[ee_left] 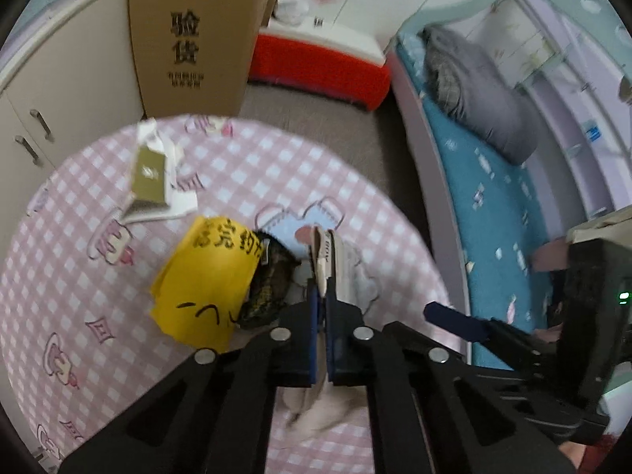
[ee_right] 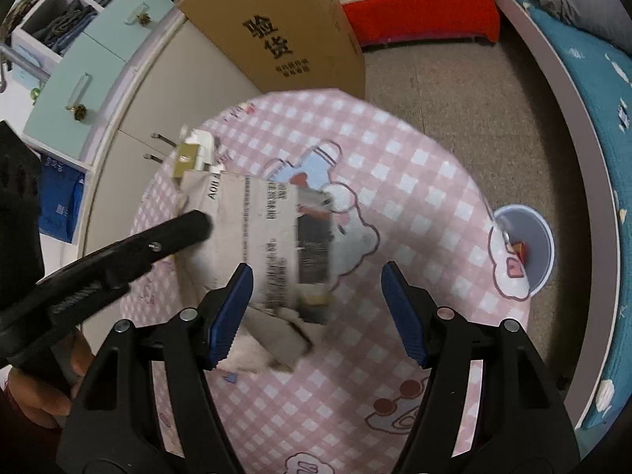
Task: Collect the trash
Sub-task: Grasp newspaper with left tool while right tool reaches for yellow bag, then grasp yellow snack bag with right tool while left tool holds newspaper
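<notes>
My left gripper is shut on a flattened grey printed carton, which sticks up edge-on between its blue pads. In the right wrist view the carton hangs above the pink checked round table, with the left gripper's black finger on its left side. My right gripper stands open just below the carton, pads not pressing it. On the table lie a yellow paper with black writing, a dark crumpled wrapper and an olive box on torn white paper.
A small grey bin with a red scrap inside stands on the floor right of the table. A tall cardboard box and a cabinet stand behind the table, with a red chest farther back. A blue-sheeted bed runs along the right.
</notes>
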A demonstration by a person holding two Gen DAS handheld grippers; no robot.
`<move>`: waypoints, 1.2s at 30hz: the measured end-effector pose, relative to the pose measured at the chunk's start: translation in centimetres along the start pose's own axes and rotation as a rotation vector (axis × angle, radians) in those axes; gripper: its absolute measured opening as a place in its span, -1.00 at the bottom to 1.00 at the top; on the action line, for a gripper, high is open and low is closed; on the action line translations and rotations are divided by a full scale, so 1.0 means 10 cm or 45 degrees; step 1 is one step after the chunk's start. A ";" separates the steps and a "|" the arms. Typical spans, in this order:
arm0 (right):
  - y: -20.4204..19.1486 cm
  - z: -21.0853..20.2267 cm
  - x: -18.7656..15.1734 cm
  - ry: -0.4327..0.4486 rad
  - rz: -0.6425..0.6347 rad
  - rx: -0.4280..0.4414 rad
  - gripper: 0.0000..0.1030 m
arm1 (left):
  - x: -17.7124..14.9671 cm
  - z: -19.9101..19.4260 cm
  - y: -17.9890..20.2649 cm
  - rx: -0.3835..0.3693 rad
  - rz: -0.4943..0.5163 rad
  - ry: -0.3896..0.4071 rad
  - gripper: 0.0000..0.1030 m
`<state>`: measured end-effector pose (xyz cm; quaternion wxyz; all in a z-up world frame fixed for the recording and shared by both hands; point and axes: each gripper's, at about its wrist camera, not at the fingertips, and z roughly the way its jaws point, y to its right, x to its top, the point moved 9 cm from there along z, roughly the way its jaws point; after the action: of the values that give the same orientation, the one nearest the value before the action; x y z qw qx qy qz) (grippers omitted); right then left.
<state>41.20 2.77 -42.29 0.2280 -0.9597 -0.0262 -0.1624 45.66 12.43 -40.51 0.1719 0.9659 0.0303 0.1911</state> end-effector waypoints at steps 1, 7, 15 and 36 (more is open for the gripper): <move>-0.05 -0.05 0.02 0.017 -0.006 0.004 0.30 | 0.02 -0.10 -0.01 -0.012 -0.012 0.025 -0.98; -0.39 -0.08 0.11 0.063 -0.045 0.035 0.36 | 0.10 -0.75 -0.28 -0.066 -0.139 0.185 -0.98; -0.87 0.44 0.10 -0.006 -0.091 0.049 0.40 | 0.06 -1.24 -1.03 0.207 -0.236 0.307 -0.98; -1.32 1.12 0.12 -0.097 -0.318 -0.004 -0.45 | -0.19 -0.99 -1.51 0.390 -0.251 0.197 -0.98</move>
<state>44.02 19.55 -45.66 0.2032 -0.9548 -0.1538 -0.1531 40.22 29.55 -37.82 0.0378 0.9556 0.1665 0.2402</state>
